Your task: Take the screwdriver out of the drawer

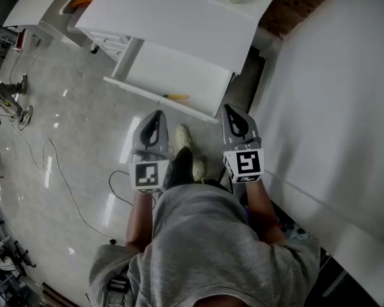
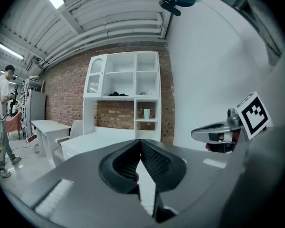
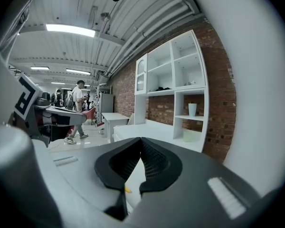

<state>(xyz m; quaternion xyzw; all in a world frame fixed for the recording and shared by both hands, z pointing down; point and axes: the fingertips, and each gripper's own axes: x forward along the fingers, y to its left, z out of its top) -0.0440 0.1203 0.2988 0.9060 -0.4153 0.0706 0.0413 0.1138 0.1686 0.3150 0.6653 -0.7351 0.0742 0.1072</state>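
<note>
A yellow-handled screwdriver [image 1: 176, 96] lies in the open white drawer [image 1: 179, 69], close to its front edge. In the head view both grippers are held side by side just short of that edge. My left gripper [image 1: 156, 115] is a little left of the screwdriver and my right gripper [image 1: 231, 110] is to its right. The left gripper's [image 2: 140, 142] jaws meet at the tips with nothing between them. My right gripper [image 3: 141, 140] is likewise shut and empty. A bit of the yellow screwdriver [image 3: 127, 190] shows below its jaws.
The drawer hangs out of a white desk [image 1: 179, 11]. A big white panel [image 1: 333, 107] stands close on the right. Cables [image 1: 57, 171] trail over the glossy floor at left. A white shelf unit [image 2: 128, 94] stands against the brick wall; a person [image 2: 4, 118] stands far left.
</note>
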